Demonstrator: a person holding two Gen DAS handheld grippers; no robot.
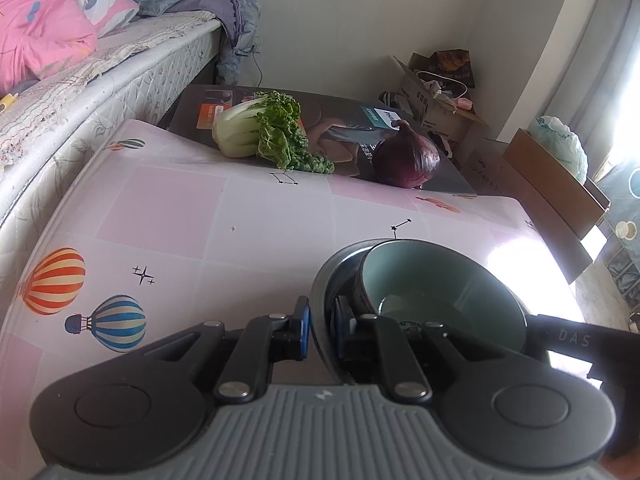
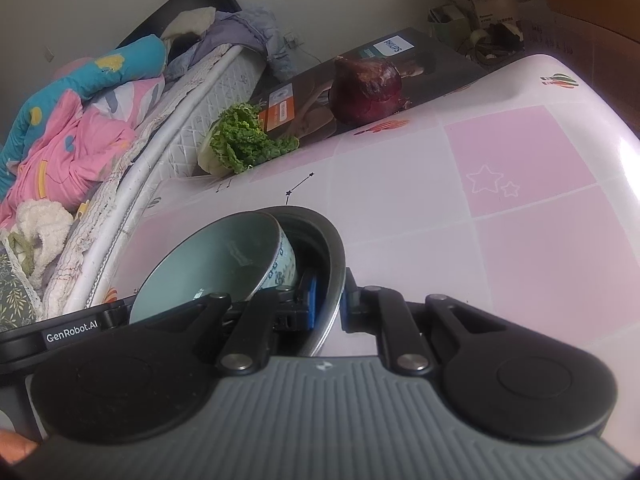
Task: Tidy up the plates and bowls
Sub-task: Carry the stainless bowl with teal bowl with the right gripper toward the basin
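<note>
1. Left gripper is clamped on the near-left rim of the dark grey round metal plate.
2. Right gripper pinches the opposite rim.
3. A pale blue ceramic bowl leans tilted inside, between both grippers, above the pink checked tabletop.

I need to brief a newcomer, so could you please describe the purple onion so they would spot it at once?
Start at the table with the pink balloon-print cloth; along its far edge lies a flat dark printed box. The purple onion rests against that box, to the right of the leafy cabbage: it is the only round, dark reddish-purple thing there.
</note>
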